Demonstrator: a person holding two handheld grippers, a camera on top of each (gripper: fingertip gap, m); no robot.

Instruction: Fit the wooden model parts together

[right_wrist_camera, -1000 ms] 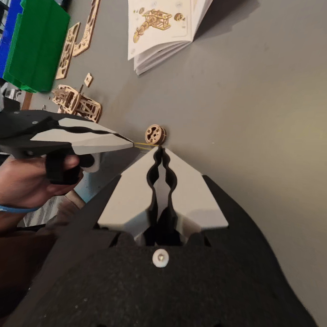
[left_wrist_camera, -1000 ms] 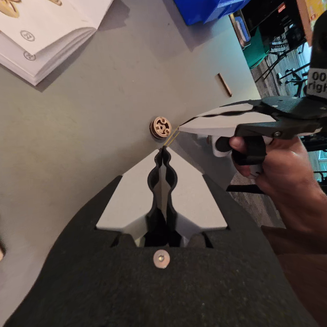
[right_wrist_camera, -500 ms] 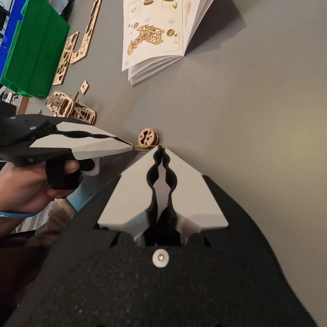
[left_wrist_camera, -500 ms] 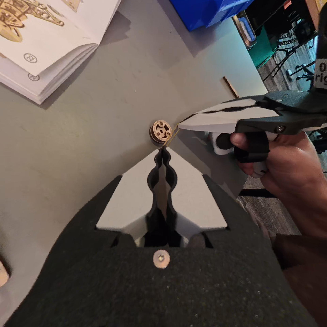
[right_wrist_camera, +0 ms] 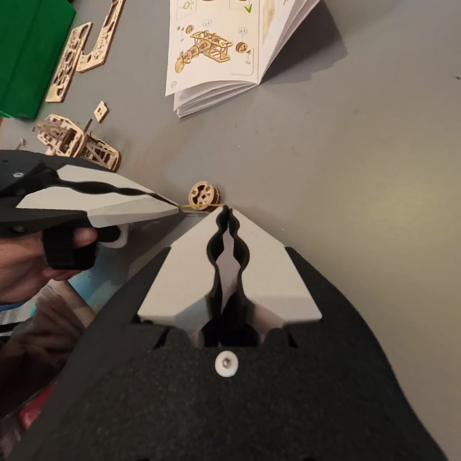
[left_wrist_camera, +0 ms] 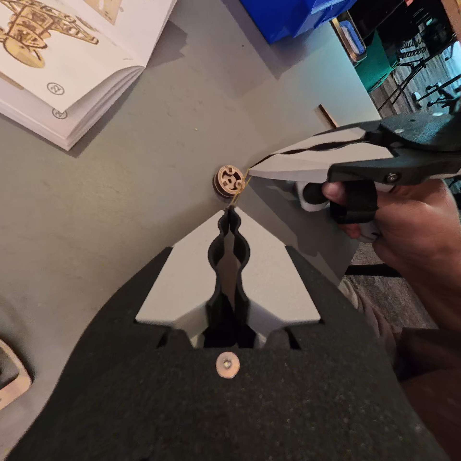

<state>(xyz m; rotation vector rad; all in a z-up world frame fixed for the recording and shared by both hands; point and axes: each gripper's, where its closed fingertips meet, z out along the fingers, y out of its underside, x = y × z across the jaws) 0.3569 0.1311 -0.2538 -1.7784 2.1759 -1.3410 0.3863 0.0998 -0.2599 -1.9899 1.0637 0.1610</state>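
Grey bench (right_wrist_camera: 349, 174) carried a partly built wooden model (right_wrist_camera: 79, 143), unfinished. Both the left tool (left_wrist_camera: 229, 209) and right tool (right_wrist_camera: 226, 208) were clamped on a yellow rubber band (right_wrist_camera: 199, 208), stretched beside the small wooden wheel (right_wrist_camera: 203, 195), not yet seated.

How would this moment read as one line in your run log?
left gripper: shut on rubber band | right gripper: shut on rubber band | wooden wheel: on table, band stretched beside it

In the right wrist view, the middle and right of the grey table (right_wrist_camera: 349, 199) are left bare, so passage is open there. The frame centre is crowded: the wooden wheel (right_wrist_camera: 203, 195) sits just beyond the closed tips of the right gripper (right_wrist_camera: 227, 209), the left gripper (right_wrist_camera: 177, 207) closes in from the left, and a yellow rubber band (right_wrist_camera: 199, 208) is stretched between them. The upper edge is blocked by the open booklet (right_wrist_camera: 214, 57), and the upper left by the wooden model frame (right_wrist_camera: 74, 144), a wooden parts sheet (right_wrist_camera: 82, 55) and a green box (right_wrist_camera: 30, 55).
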